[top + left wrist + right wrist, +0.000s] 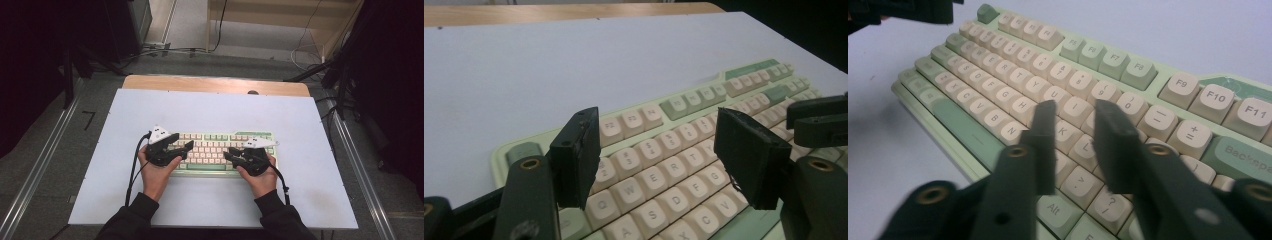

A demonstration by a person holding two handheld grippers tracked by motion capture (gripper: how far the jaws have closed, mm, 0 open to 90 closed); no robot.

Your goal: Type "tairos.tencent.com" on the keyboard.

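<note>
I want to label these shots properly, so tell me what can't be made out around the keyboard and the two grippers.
- High view: keyboard legends too small to read; hands and grippers cover both its ends.
- Left gripper view: left gripper fingers hide some keys; bottom edge cuts the lower rows.
- Right gripper view: right gripper is motion-blurred; whether its fingers touch a key is unclear.

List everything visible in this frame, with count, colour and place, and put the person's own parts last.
keyboard: one, pale green case with cream and green keys, on the near middle of the board.
board: one, light blue-grey, covers the table.
table: one, wooden, its far edge shows beyond the board.
cables: several, dark and light, on the floor behind the table.
left gripper: one, black with a white plate, over the keyboard's left end, jaws apart with nothing between.
right gripper: one, black with a white plate, over the keyboard's right half, jaws narrower with a gap.
hands: two, in dark sleeves, at the near edge.
</note>
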